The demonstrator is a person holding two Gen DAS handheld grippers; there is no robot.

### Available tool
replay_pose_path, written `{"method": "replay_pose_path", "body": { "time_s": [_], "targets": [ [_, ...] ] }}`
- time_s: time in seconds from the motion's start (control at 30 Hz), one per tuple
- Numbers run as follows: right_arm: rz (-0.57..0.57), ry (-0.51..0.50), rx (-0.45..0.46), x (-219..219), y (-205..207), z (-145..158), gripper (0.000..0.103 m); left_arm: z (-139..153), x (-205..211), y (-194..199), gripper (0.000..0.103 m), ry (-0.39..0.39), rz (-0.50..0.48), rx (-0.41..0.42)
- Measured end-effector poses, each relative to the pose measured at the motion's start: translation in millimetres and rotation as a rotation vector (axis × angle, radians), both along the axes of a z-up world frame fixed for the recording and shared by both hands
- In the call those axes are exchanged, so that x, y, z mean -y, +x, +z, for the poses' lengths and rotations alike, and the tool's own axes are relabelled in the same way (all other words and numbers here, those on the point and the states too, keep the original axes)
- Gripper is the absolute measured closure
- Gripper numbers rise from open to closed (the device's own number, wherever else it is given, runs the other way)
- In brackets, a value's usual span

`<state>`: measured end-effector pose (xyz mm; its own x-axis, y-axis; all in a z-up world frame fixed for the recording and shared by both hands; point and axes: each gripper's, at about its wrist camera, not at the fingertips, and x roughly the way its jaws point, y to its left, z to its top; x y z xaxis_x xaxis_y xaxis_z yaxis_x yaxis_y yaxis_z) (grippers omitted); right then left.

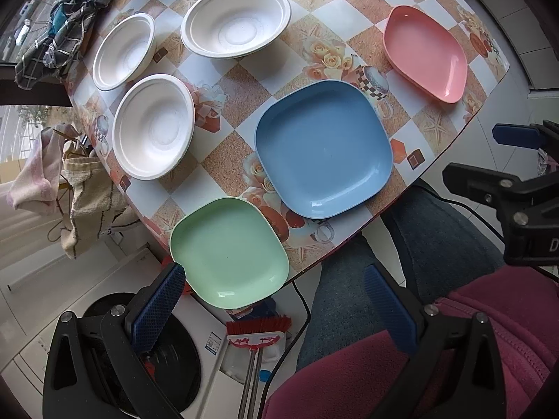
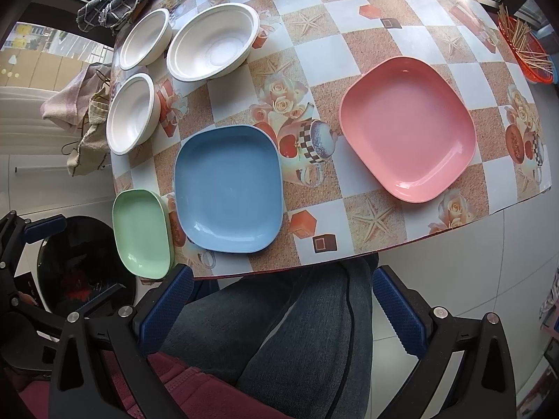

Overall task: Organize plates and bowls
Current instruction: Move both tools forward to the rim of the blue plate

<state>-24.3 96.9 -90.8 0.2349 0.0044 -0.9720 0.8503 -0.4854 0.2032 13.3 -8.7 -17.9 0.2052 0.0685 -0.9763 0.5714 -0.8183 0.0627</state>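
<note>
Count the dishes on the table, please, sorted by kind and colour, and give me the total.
White bowls: 3 (large bowl, far small bowl, near small bowl)
Green plate: 1
Blue plate: 1
Pink plate: 1
Total: 6 dishes, none stacked.

The left gripper point(image 1: 276, 305) and the right gripper point(image 2: 283, 309) both hang with jaws spread wide, holding nothing, above the person's lap.

Bright, soft daylight ahead of my gripper; glare on plate rims, heavy fisheye bending, dark vignetted corners.
</note>
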Motion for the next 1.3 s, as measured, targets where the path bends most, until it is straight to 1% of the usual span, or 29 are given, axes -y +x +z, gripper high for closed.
{"method": "replay_pose_path", "body": {
  "time_s": [0.07,0.13,0.23,0.3,0.37,0.4,0.43,0.47,0.53,0.6,0.67,0.77,0.9,0.93,1.03,1.1,1.13,1.2,1.3],
  "targets": [
    [-0.009,0.002,0.002,0,-3,-3,0.0,-4,4,3,0.001,0.01,0.014,-0.015],
    [-0.031,0.009,0.019,-3,-8,-7,0.0,-8,9,6,0.001,0.001,0.031,-0.027],
    [-0.094,0.025,0.044,-9,-19,-20,0.0,-18,18,12,0.001,-0.043,0.054,-0.06],
    [-0.147,0.042,0.087,-15,-26,-32,0.0,-26,22,16,0.001,-0.078,0.076,-0.062],
    [-0.192,0.068,0.106,-20,-31,-45,0.0,-35,25,20,0.001,-0.093,0.097,-0.051],
    [-0.204,0.08,0.12,-20,-32,-52,0.0,-40,26,21,0.001,-0.095,0.109,-0.055],
    [-0.208,0.094,0.119,-19,-32,-58,0.0,-45,25,23,0.001,-0.096,0.119,-0.039],
    [-0.205,0.109,0.114,-18,-31,-64,0.0,-50,26,24,0.001,-0.094,0.131,-0.044],
    [-0.181,0.141,0.092,-10,-28,-76,0.0,-61,25,25,0.001,-0.089,0.149,-0.036],
    [-0.147,0.144,0.058,-1,-23,-85,0.0,-72,26,25,0.001,-0.107,0.163,-0.02],
    [-0.11,0.149,0.005,9,-17,-95,0.0,-81,30,24,0.001,-0.128,0.177,-0.012],
    [-0.07,0.145,-0.053,23,-7,-108,0.0,-90,35,23,0.001,-0.16,0.201,-0.004],
    [-0.015,0.139,-0.077,39,7,-120,0.0,-100,41,20,0.001,-0.185,0.221,0.003],
    [0.005,0.143,-0.107,42,10,-121,0.0,-102,42,18,0.001,-0.19,0.219,0.009],
    [0.088,0.128,-0.157,58,27,-114,0.0,-109,41,12,0.001,-0.19,0.214,0.016],
    [0.119,0.135,-0.196,61,28,-111,0.0,-112,40,6,0.001,-0.188,0.208,0.009],
    [0.126,0.133,-0.214,62,26,-109,0.0,-112,39,3,0.001,-0.192,0.203,0.005],
    [0.115,0.119,-0.209,62,17,-105,0.0,-114,35,-5,0.001,-0.193,0.195,0.001],
    [0.079,0.138,-0.22,61,-2,-98,0.0,-118,34,-14,0.001,-0.176,0.199,-0.006]
  ]
}}
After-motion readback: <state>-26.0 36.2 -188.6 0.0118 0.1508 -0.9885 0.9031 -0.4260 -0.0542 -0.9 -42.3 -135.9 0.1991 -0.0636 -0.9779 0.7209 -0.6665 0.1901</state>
